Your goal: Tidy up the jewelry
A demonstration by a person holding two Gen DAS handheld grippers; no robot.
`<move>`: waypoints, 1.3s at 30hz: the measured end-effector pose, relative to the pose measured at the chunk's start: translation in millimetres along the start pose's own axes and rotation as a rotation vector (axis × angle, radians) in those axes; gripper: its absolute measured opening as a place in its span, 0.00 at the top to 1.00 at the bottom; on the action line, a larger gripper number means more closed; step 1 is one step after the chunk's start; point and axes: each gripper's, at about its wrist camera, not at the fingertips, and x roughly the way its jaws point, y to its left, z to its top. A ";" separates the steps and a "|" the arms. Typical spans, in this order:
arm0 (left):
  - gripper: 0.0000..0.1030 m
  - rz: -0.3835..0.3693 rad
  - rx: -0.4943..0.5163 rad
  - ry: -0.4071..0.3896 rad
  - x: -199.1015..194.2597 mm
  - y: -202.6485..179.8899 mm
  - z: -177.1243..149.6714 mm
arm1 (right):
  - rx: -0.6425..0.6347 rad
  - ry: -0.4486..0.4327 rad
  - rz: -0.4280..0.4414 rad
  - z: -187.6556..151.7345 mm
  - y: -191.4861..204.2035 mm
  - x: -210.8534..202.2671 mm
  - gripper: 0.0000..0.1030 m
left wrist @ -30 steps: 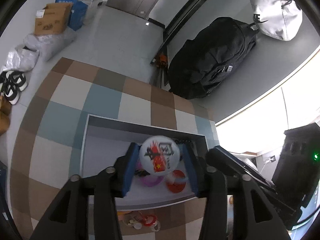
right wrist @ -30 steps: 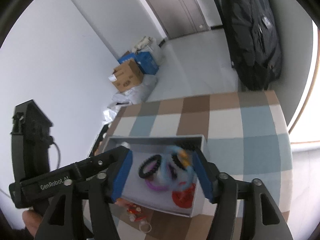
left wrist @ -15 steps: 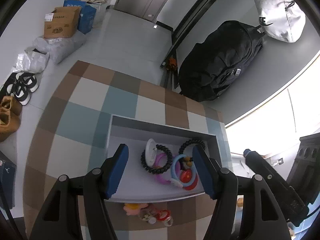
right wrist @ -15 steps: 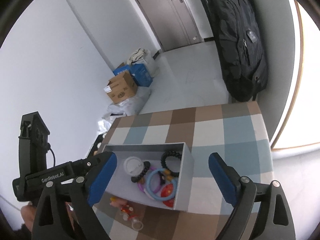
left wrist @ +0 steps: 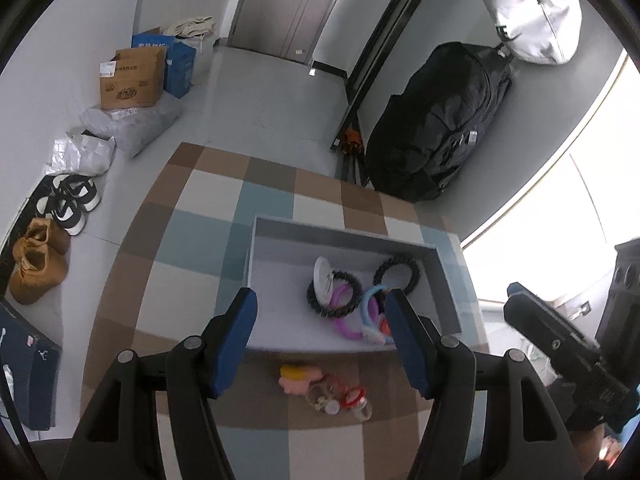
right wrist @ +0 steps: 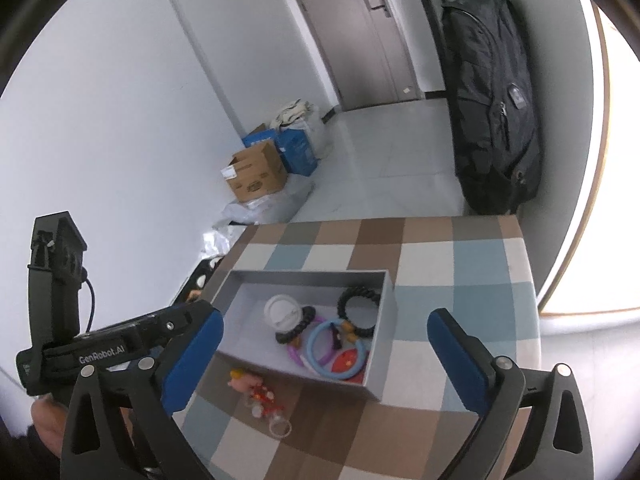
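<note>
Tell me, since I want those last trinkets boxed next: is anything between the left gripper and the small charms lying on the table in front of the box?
Nothing visible. The left gripper is open and empty above the charms, which lie bare on the checked tablecloth just outside the box's near wall. That low wall is all that separates them from the inside.

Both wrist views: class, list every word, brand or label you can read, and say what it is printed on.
"GenRobot.AI": white lettering on the left gripper's black body.
Cardboard box: logo and sticker, too blurred to read.
Blue box: white characters, too small to read.
White badge: faint marks, unreadable.
</note>
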 end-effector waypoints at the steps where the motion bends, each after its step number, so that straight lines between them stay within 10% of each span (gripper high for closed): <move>1: 0.40 0.004 0.005 -0.003 -1.3 0.5 -3.0 | -0.007 0.002 0.000 -1.8 1.8 -0.4 0.00; 26: 0.20 0.071 0.035 -0.062 -42.9 24.2 -38.3 | -0.215 0.165 0.007 -68.0 47.2 13.7 0.01; 35: 0.20 0.093 -0.021 -0.061 -43.6 50.5 -39.8 | -0.245 0.298 0.007 -78.9 51.2 47.8 0.11; 39: 0.20 0.103 -0.039 -0.041 -39.9 60.5 -39.3 | -0.284 0.340 -0.003 -84.5 54.9 59.6 0.32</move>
